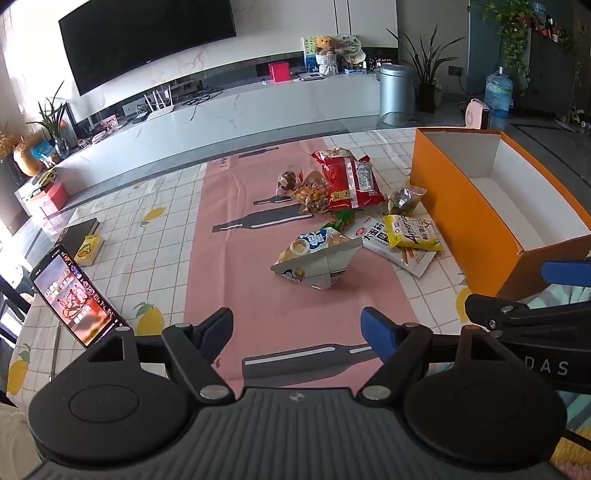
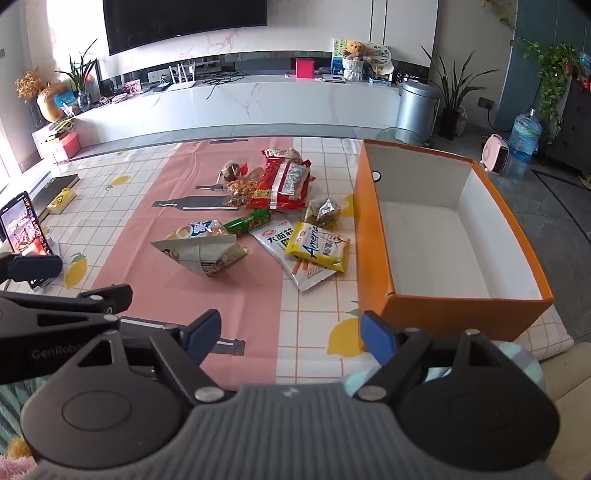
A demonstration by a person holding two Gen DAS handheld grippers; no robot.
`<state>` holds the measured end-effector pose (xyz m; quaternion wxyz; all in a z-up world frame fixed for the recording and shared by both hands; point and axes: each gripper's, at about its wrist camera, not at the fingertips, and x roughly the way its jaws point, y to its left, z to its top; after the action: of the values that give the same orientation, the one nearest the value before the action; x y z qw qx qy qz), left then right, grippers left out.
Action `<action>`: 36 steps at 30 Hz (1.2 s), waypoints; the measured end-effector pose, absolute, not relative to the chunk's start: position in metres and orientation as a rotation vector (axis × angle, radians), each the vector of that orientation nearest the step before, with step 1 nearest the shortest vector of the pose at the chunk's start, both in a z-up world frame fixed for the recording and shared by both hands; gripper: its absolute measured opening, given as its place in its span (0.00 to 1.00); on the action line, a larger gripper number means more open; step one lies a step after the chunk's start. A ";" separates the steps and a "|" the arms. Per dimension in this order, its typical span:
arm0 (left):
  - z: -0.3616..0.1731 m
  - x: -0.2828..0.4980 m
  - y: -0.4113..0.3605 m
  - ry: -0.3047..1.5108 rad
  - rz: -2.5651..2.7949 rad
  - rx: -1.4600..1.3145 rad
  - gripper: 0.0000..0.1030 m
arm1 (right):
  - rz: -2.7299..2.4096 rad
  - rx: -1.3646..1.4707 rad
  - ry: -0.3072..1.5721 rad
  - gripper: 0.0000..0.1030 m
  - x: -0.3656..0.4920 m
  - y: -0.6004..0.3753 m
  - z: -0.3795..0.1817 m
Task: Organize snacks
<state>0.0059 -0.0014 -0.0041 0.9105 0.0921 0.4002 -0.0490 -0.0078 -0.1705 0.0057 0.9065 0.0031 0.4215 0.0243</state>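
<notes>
With left gripper (image 1: 297, 332) and right gripper (image 2: 290, 334) both wide open and empty, reach ahead, pinch nearest silver bag (image 1: 317, 264) by its top edge, then carry to orange box (image 2: 373, 236).

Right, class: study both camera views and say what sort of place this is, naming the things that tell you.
Most likely a home living room. A large wall-mounted television hangs above a long white media console, with potted plants beside it, and snacks lie on a tablecloth-covered table.

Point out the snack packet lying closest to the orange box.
The clear packet of foil-wrapped candies, at the box's left wall. The yellow packet lies just nearer the camera, slightly further off; the rest lie further left.
</notes>
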 end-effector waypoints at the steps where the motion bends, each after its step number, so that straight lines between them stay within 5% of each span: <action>1: -0.004 0.006 -0.001 0.826 -0.101 0.188 0.89 | 0.049 0.006 0.871 0.79 -0.007 -0.170 0.005; 36: -0.003 0.009 -0.007 0.833 -0.120 0.198 0.89 | -0.028 0.022 0.867 0.86 -0.007 -0.190 0.005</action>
<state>0.0093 -0.0071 -0.0033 0.9080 0.0958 0.4037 -0.0583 -0.0067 -0.1904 0.0048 0.9073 0.0106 0.4201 -0.0137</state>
